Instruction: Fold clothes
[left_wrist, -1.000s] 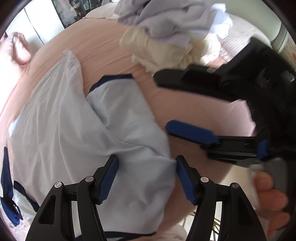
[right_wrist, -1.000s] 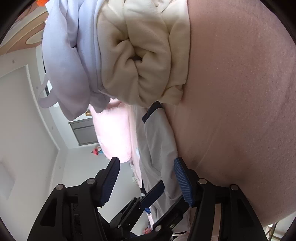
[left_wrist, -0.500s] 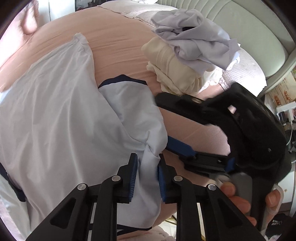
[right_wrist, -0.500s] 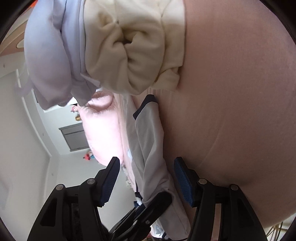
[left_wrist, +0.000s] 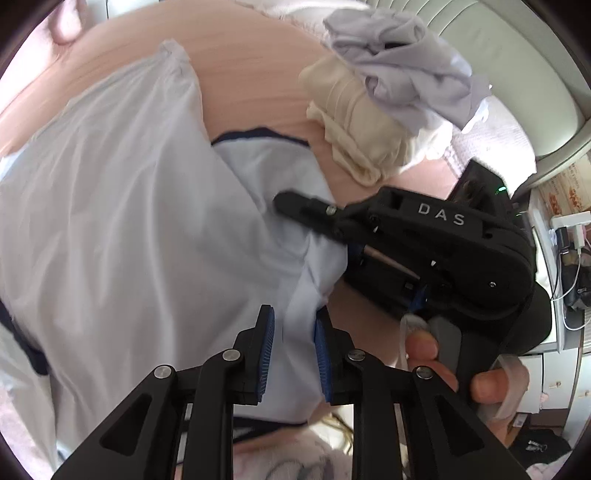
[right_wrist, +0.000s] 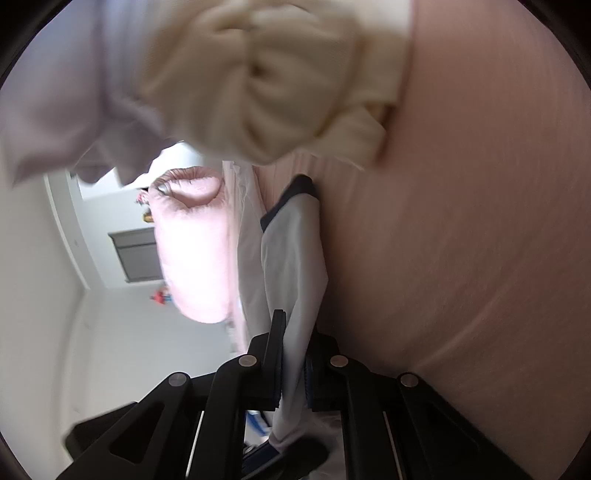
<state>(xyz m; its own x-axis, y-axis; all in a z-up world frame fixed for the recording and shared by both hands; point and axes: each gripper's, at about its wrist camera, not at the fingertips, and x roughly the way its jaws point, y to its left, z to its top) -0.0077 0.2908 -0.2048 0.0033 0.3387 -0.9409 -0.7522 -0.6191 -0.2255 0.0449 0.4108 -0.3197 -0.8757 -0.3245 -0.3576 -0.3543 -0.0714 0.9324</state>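
Note:
A white shirt (left_wrist: 129, 221) with navy trim lies spread on the pink bed sheet (left_wrist: 240, 62). My left gripper (left_wrist: 293, 332) points steeply down at the shirt's near right edge. A fold of the cloth is pinched between its blue pads, and its jaws are opening slightly. In the left wrist view my right gripper (left_wrist: 295, 206) comes in from the right onto the shirt's sleeve, a hand on its handle. In the right wrist view that gripper (right_wrist: 293, 350) is shut on a strip of the shirt (right_wrist: 295, 258), which runs on to a navy cuff.
A rolled cream garment (left_wrist: 354, 122) and a crumpled lavender one (left_wrist: 406, 66) are piled on the bed beyond the shirt. A padded headboard (left_wrist: 517, 74) and a nightstand with chargers (left_wrist: 569, 240) stand at the right. A pink pillow (right_wrist: 192, 240) lies further along the bed.
Both grippers were open a second ago. The left shut on the shirt's near edge first; the right then moved in over the sleeve and shut on it.

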